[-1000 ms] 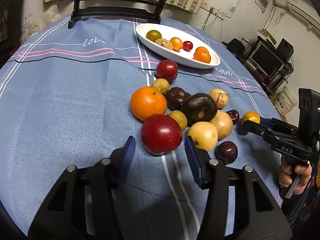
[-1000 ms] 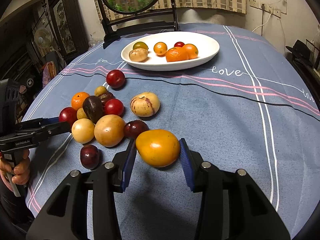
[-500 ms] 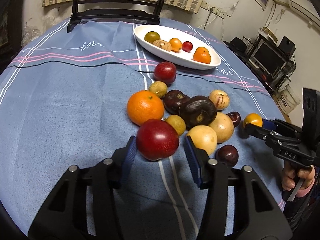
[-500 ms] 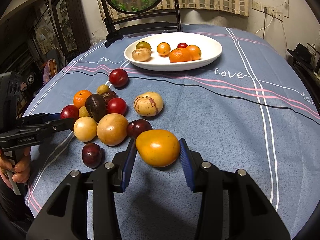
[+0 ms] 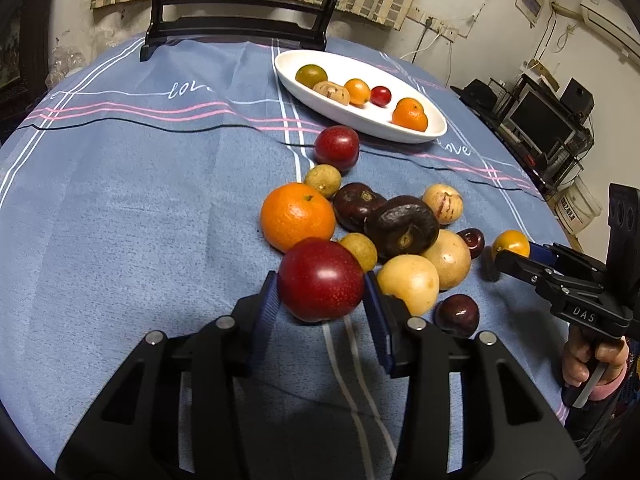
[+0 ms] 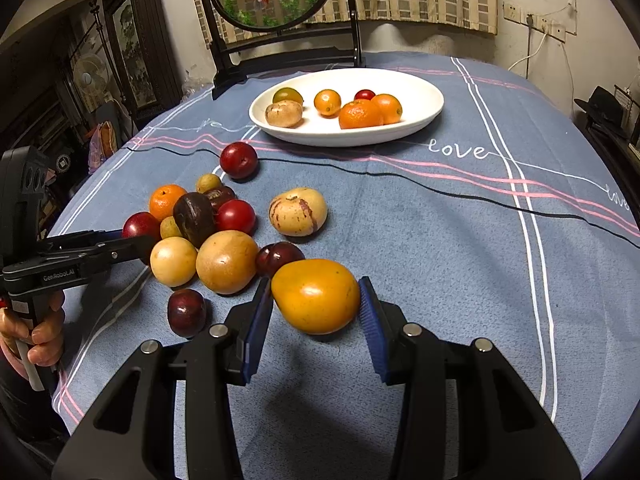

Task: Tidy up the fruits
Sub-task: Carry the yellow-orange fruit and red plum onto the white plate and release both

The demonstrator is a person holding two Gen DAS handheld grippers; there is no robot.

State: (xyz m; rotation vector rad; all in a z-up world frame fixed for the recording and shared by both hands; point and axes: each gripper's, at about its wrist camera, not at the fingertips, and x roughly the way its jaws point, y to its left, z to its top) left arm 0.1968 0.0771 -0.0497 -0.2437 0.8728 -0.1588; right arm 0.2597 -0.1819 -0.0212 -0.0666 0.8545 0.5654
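Note:
My left gripper (image 5: 320, 292) has its jaws closing, and both blue pads touch the sides of a red plum (image 5: 320, 280) at the near edge of a fruit pile. The pile holds an orange (image 5: 298, 216), a dark brown fruit (image 5: 402, 228), pale yellow fruits and small dark plums. My right gripper (image 6: 316, 300) is shut on a yellow-orange fruit (image 6: 316, 296) just right of the pile. A white oval plate (image 6: 340, 140) at the back holds several small fruits. In the right wrist view the left gripper (image 6: 136, 242) reaches in from the left to the red plum (image 6: 140, 226).
A round picture on a black stand (image 6: 280, 0) stands behind the plate. A blue striped cloth (image 6: 480, 240) covers the round table. Shelves with electronics (image 5: 548, 120) lie past the table's right edge. A hand (image 5: 588, 360) grips the right tool's handle.
The left jaws have narrowed from either side of the red plum until the pads touch it. The right gripper keeps its hold on the yellow-orange fruit and has not moved.

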